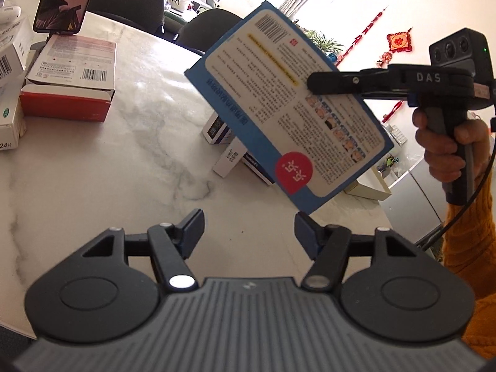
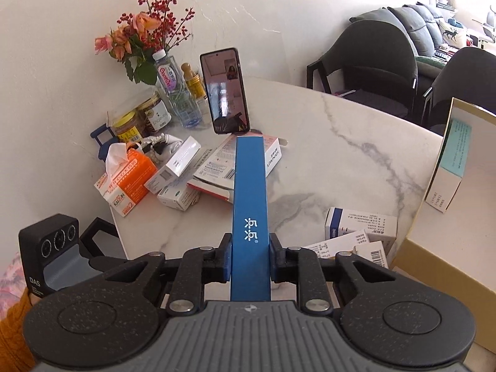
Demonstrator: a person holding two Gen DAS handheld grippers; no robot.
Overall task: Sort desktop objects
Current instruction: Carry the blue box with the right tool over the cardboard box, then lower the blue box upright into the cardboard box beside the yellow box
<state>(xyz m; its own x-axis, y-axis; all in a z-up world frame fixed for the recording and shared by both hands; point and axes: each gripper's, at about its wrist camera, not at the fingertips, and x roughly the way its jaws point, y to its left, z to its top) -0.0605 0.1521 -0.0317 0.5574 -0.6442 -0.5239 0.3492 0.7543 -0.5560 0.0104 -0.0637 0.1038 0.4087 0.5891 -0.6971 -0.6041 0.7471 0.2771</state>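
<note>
Obscured items, as I see them from my station:

- Small boxes on the marble table — partly hidden behind the blue box; I cannot read their print.
- Blue box back panel: text too fine to make out; the right gripper covers one patch.
- White boxes at the left edge, left wrist view — cut off by the frame.
- Red-and-white carton, right wrist view: partly behind the blue box's spine.
- Beige tray — cropped at the right edge.
- Phone screen: content blurred.
- Jars behind the tissue box — labels illegible.
</note>
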